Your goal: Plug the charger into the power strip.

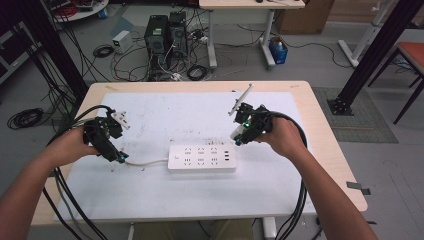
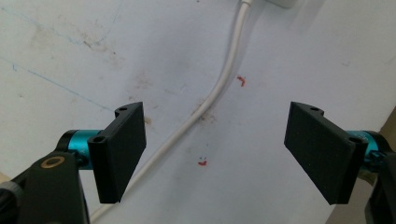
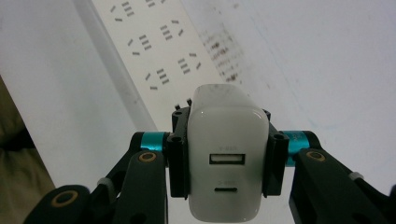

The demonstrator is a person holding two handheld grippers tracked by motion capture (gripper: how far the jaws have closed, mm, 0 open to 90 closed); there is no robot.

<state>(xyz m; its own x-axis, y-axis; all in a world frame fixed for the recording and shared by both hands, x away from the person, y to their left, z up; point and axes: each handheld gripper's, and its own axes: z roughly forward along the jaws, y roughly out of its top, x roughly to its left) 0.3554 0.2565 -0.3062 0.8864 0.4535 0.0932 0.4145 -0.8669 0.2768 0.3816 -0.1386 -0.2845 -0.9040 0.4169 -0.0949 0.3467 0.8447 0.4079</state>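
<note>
Forearms low; stained white tbl (image 1: 150,195), cabled floor (image 1: 125,55).

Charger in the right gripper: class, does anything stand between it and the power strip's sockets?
Nothing visible does. The right gripper holds the charger above the mat, beside the power strip, whose socket face lies bare.

High view sits above the person's side, looking forward and down over the whole table (image 1: 300,90). Left gripper view hovers close over the white cable (image 2: 219,84), which runs off toward 12 o'clock. Right gripper view looks close along its jaws at the power strip (image 3: 149,42), around 11 o'clock. All three catch the strip's area.
</note>
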